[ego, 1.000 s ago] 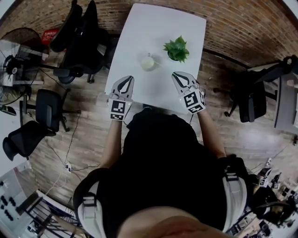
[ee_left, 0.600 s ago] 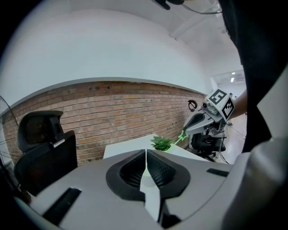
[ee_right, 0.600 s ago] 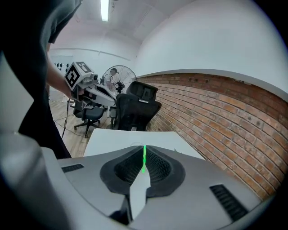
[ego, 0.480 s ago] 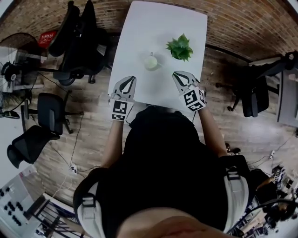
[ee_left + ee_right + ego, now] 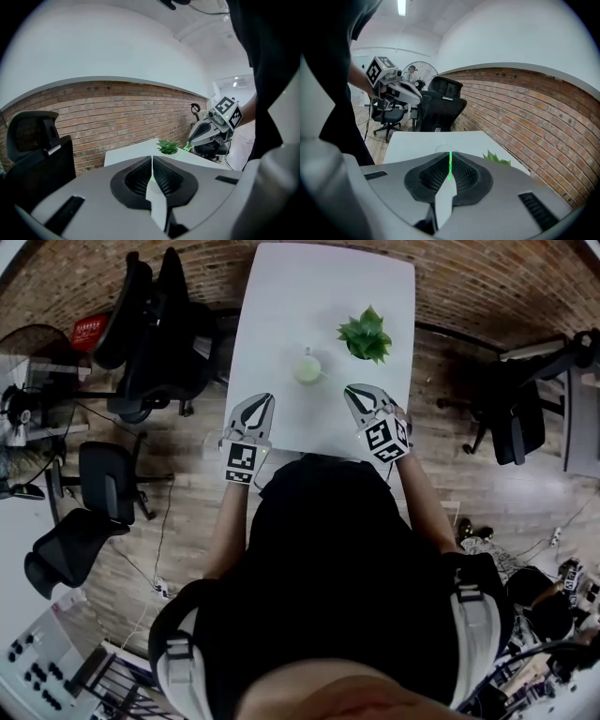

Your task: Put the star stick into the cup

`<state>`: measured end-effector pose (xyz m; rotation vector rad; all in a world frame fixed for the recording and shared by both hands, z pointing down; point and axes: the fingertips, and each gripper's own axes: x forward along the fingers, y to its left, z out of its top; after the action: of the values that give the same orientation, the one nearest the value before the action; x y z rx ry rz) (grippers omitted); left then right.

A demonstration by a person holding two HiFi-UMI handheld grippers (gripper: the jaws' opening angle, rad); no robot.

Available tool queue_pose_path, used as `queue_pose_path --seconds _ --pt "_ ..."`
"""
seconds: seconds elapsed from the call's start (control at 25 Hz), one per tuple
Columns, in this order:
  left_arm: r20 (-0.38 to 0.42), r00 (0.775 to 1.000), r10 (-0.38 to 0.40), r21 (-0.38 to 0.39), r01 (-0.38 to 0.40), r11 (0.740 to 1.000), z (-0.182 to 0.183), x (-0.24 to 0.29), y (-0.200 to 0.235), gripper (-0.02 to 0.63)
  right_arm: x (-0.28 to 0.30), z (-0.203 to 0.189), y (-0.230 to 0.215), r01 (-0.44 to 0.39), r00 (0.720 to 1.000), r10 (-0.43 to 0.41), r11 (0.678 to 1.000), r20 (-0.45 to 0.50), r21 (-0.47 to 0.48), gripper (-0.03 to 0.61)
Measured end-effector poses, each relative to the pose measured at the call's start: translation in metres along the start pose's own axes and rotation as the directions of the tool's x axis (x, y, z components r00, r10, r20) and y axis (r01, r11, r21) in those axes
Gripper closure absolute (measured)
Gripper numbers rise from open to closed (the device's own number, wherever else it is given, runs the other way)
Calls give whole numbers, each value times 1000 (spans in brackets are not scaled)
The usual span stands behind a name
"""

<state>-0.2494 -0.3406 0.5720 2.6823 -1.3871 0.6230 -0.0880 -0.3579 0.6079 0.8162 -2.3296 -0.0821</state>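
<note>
Right gripper [image 5: 353, 391] pinched on the thin green star stick [image 5: 450, 168], left gripper [image 5: 264, 398] closed, empty, both over the desk's [image 5: 281, 306] near edge, cup [image 5: 307, 368] mid-desk, plant [image 5: 365, 336] nearer the right edge.

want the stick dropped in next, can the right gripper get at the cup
Probably yes: bare table lies between the right gripper, shut on the star stick, and the cup; the plant stands off to one side.

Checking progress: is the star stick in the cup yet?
No, the star stick is clamped in the right gripper, away from the cup.
</note>
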Motion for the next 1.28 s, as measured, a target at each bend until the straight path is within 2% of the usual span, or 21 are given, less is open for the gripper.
queue_pose_path --seconds 0.56,0.92,1.28 --pt "14 999 -44 38 44 998 -7 7 29 586 21 -2 12 45 998 -44 999 -41 25 565" --pt "24 999 -21 29 21 999 -10 5 44 586 26 0 12 64 997 -62 997 -39 34 559" --pt "37 999 -17 21 16 1000 -8 8 45 586 30 0 18 44 997 -44 999 -56 2 503"
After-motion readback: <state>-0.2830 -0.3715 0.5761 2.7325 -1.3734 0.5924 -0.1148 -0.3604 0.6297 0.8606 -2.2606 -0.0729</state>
